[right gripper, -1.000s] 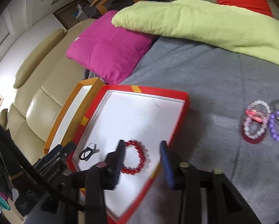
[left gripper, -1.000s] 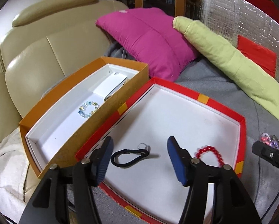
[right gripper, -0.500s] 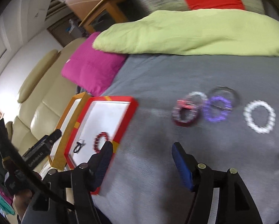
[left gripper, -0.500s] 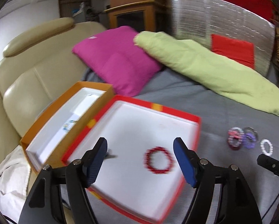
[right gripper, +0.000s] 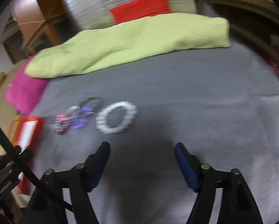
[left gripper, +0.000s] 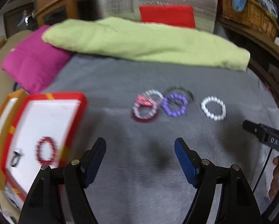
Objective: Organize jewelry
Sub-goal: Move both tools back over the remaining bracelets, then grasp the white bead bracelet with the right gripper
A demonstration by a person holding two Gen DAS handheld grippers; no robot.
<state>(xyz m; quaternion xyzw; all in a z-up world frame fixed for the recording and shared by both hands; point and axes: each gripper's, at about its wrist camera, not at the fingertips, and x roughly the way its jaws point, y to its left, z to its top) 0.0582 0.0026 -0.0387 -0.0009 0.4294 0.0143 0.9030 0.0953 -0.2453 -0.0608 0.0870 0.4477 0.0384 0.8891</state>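
Several bracelets lie on the grey blanket (left gripper: 139,168): a red and clear pile (left gripper: 145,107), a purple one (left gripper: 175,105) and a white beaded one (left gripper: 213,108). The white bracelet (right gripper: 116,117) lies just ahead of my open, empty right gripper (right gripper: 142,160), with the purple one (right gripper: 81,118) to its left. My left gripper (left gripper: 140,156) is open and empty above the blanket, short of the bracelets. The red tray (left gripper: 77,112) at left holds a red bead bracelet (left gripper: 45,150) and a black clip (left gripper: 15,158).
An orange box (left gripper: 1,112) stands left of the red tray. A magenta pillow (left gripper: 31,61) and a green rolled blanket (left gripper: 148,43) lie at the back. A wicker basket (left gripper: 251,16) sits at the far right. The right gripper's body (left gripper: 266,138) shows at the right edge.
Both grippers have swung right, away from the red tray and toward the loose bracelets on the blanket. The right gripper has opened wider. The red bracelet stays in the tray.
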